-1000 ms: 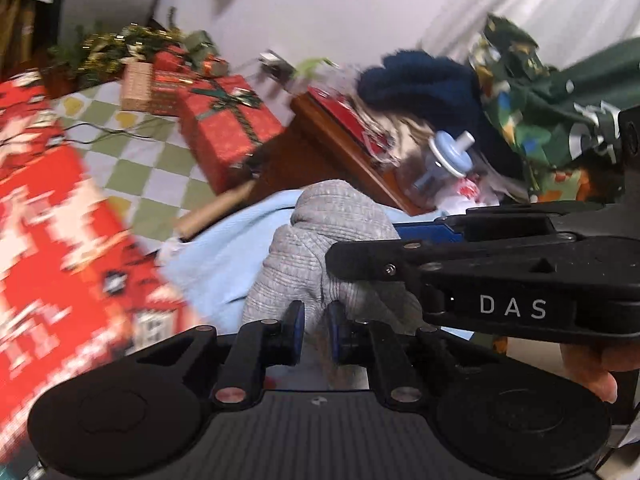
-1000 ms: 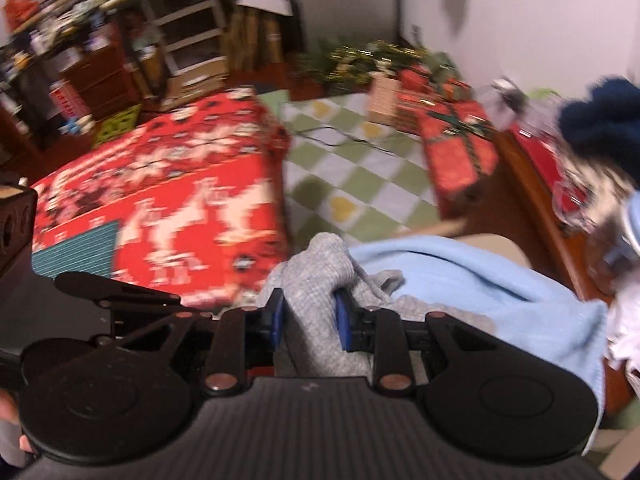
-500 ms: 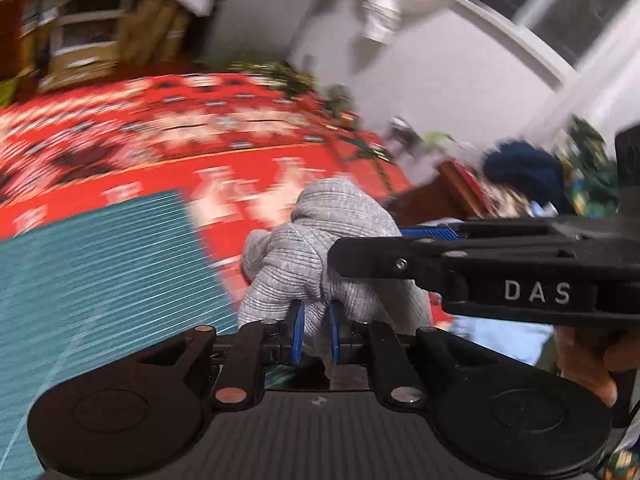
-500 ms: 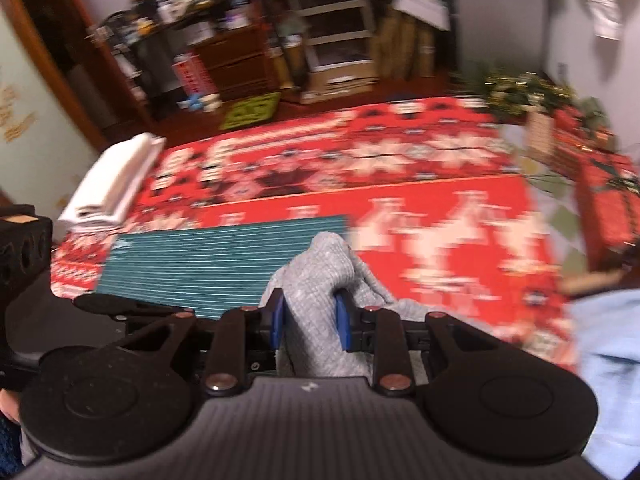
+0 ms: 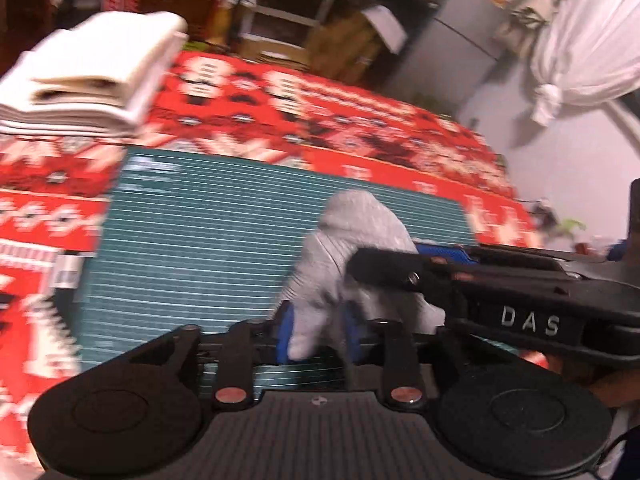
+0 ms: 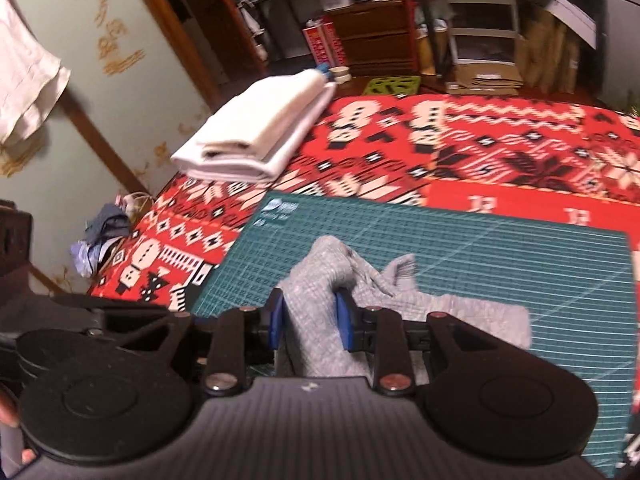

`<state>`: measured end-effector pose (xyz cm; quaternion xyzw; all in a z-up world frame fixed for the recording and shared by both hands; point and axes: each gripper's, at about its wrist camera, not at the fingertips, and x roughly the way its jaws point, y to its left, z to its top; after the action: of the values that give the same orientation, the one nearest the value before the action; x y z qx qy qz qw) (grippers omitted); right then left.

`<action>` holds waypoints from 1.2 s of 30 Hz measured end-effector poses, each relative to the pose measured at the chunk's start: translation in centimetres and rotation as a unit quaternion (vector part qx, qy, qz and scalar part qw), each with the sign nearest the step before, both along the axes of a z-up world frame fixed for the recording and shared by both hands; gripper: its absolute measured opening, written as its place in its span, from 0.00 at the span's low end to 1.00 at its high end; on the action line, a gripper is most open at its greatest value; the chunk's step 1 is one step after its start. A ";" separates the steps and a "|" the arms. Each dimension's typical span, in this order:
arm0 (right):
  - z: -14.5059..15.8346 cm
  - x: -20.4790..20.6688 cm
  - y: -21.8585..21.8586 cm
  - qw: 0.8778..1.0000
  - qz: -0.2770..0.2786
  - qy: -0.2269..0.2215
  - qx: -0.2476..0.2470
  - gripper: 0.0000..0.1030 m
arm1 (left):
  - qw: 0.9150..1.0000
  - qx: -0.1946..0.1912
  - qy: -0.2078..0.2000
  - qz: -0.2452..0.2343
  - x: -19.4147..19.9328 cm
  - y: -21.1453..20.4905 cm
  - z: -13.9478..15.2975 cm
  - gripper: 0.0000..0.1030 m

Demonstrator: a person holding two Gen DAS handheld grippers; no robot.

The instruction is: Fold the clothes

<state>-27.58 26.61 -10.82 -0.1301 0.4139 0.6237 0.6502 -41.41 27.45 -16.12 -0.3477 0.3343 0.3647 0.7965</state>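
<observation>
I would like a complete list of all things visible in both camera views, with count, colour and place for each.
grey garment: one, grey knit, over the green mat, held by both grippers
cutting mat: one, green with a white grid, on the red cloth
patterned cloth: one, red with white and black motifs, covering the surface
folded textiles: one stack, white and cream, far left corner of the red cloth
shelves and cardboard boxes: several, brown and white, at the back wall
curtain: one, white, knotted, upper right in the left view
left gripper: black, blue pads, shut on the garment
right gripper: black, blue pads, shut on the garment
</observation>
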 end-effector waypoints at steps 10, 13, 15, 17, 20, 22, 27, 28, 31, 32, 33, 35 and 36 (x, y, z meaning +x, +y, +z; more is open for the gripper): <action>1.8 -0.3 -2.1 0.998 -0.018 0.006 0.059 0.38 | 1.000 0.006 -0.003 0.012 -3.2 -0.9 0.6 0.55; 3.2 1.5 -4.8 0.996 -0.045 0.009 0.075 0.44 | 0.999 0.032 0.009 0.012 -3.0 -1.7 1.4 0.63; 4.1 2.8 -6.9 0.994 -0.065 0.010 0.082 0.45 | 0.998 0.057 0.020 0.010 -2.7 -2.3 1.9 0.66; 4.1 3.7 -8.7 0.994 -0.086 -0.006 0.072 0.53 | 0.997 0.075 0.027 0.002 -2.4 -3.1 2.2 0.70; 2.9 4.6 -11.8 0.991 -0.120 -0.010 0.058 0.63 | 0.996 0.087 0.026 -0.011 -2.0 -3.9 2.2 0.76; 1.8 5.1 -13.9 0.989 -0.141 -0.009 0.048 0.66 | 0.994 0.105 0.032 -0.014 -1.4 -4.7 2.1 0.80; -0.6 4.8 -17.2 0.986 -0.160 -0.028 0.030 0.78 | 0.984 0.167 0.050 -0.035 0.1 -6.7 1.5 0.90; -1.0 4.6 -17.6 0.985 -0.165 -0.031 0.029 0.80 | 0.983 0.173 0.052 -0.043 0.4 -7.0 1.2 0.90; -1.8 4.1 -18.3 0.984 -0.173 -0.033 0.027 0.82 | 0.981 0.169 0.070 -0.072 1.7 -7.0 0.2 0.91; -2.0 3.9 -18.5 0.984 -0.174 -0.032 0.027 0.82 | 0.981 0.164 0.072 -0.078 2.1 -6.9 -0.1 0.91; -2.2 3.6 -18.4 0.984 -0.171 -0.031 0.026 0.83 | 0.981 0.159 0.073 -0.083 2.4 -6.8 -0.3 0.91; -2.5 3.2 -18.5 0.986 -0.164 -0.032 0.025 0.84 | 0.983 0.152 0.064 -0.084 2.6 -6.7 -0.8 0.91; -2.7 3.0 -18.5 0.986 -0.162 -0.034 0.025 0.84 | 0.984 0.149 0.058 -0.082 2.7 -6.7 -1.0 0.91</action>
<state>-24.55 8.12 -13.49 -0.0663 0.3914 0.5158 0.7592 -38.74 20.76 -17.14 -0.1747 0.3492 0.3639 0.8456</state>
